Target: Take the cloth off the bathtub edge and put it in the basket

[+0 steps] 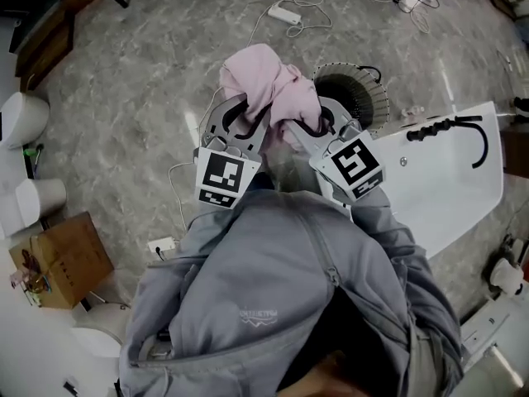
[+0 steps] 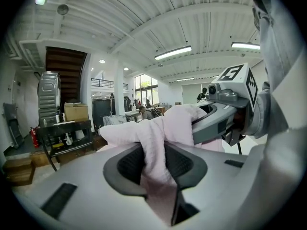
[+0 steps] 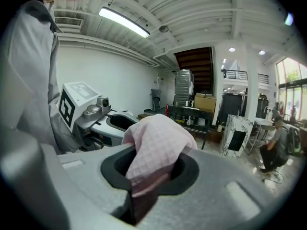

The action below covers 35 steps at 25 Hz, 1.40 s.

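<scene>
- Between the two tools, in the head view, I see the pink cloth [image 1: 263, 79] bunched up and lifted off the grey marbled floor [image 1: 140, 81].
- Left tool [image 1: 238, 121]: its jaws are narrow and clamped on a fold of the cloth. In the left gripper view [image 2: 156, 164] the fabric [image 2: 153, 138] runs down between both dark pads and fills the gap.
- Right tool [image 1: 307, 124]: its jaws are narrow and clamped on another part of the same cloth. In the right gripper view [image 3: 151, 169] the quilted fabric [image 3: 156, 145] bulges out above the pads.
- Both tools sit side by side, with their marker cubes [image 1: 223, 176] towards me and their tips pointing away from my grey jacket [image 1: 273, 288].
- The basket [image 1: 359, 98], a round dark wire one, stands on the floor just beside the cloth, on the right tool's side.
- The white bathtub [image 1: 450, 184] lies further to that side, with a black faucet [image 1: 450, 126] on its edge.
- No part of the cloth touches the bathtub or the basket.
- Elsewhere on the floor, a white power strip [image 1: 285, 13] lies beyond the cloth and a cardboard box [image 1: 62, 259] sits well apart on the left.
</scene>
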### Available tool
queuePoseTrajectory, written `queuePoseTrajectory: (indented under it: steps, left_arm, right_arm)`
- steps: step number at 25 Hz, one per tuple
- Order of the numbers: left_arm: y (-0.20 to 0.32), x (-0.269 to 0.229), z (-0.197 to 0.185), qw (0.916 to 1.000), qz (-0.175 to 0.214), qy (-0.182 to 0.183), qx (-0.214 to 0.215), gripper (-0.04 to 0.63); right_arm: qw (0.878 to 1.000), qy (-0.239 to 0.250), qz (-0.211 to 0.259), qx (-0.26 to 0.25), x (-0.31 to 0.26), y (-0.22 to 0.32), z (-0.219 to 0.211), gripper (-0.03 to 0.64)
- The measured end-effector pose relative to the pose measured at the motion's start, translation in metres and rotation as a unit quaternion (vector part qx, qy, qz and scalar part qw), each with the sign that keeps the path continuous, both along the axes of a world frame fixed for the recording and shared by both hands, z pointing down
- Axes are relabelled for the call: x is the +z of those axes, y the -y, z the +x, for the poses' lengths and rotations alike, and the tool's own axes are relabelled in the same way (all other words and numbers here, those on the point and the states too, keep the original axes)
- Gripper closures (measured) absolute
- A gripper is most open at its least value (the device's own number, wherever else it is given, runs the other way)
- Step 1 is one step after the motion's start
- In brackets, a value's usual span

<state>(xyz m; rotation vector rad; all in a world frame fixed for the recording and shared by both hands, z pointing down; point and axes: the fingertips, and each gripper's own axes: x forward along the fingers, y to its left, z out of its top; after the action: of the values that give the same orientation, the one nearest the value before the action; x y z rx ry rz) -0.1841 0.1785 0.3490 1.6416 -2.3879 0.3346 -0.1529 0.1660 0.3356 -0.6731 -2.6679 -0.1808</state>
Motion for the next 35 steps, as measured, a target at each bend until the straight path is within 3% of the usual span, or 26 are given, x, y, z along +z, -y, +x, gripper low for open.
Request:
queuePoseTrajectory:
  steps: [6,10,16,25,35]
  left_arm:
    - [0.021,0.006,-0.036,0.9995,0.005,-0.005,0.032,0.483]
    - [0.013,-0.002,-0.040,0.9983,0.011,-0.008,0.056,0.482]
    - [0.043,0.002,-0.042,0.9947,0.012,-0.018,0.101,0.483]
    - [0.083,0.003,-0.042,0.9854,0.007,-0.015,0.170,0.482]
    - [0.178,0.006,-0.049,0.9718,-0.001,-0.013,0.235,0.483]
  right_arm:
    - [0.999,-0.004,0.003,0.036,0.006,0.019,-0.035,0.538]
    - [0.998,-0.010,0.006,0.061,-0.001,0.010,-0.039,0.538]
    - [0.994,-0.017,0.003,0.107,0.003,0.036,-0.040,0.538]
    - [0.984,-0.012,-0.002,0.176,0.003,0.072,-0.039,0.538]
    - [0.970,-0.011,-0.012,0.243,0.006,0.163,-0.047,0.538]
